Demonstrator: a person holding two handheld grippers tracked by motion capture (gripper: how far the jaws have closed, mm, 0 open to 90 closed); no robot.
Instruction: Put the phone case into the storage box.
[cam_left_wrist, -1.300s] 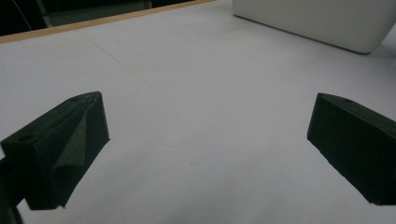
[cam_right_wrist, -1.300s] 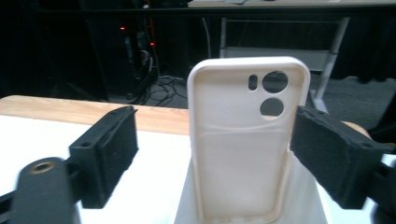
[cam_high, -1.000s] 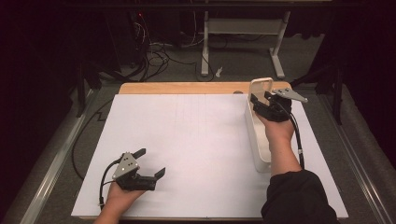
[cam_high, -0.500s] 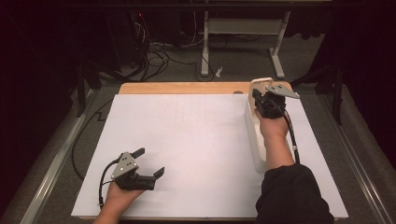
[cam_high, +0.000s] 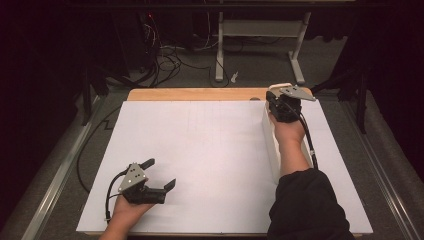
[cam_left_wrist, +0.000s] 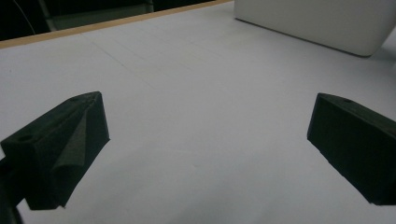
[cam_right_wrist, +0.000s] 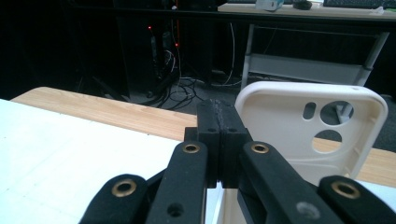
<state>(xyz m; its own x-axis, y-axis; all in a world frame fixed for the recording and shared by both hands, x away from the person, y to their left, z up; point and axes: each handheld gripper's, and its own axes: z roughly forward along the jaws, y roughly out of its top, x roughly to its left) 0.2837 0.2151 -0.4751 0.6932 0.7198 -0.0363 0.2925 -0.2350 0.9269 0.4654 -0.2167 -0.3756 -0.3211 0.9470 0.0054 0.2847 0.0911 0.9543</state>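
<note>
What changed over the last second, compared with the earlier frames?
The right gripper closed its jaws beside the cream plastic phone case; whether they pinch its edge is unclear. The left gripper, jaws open, and the long white tray stayed put.
</note>
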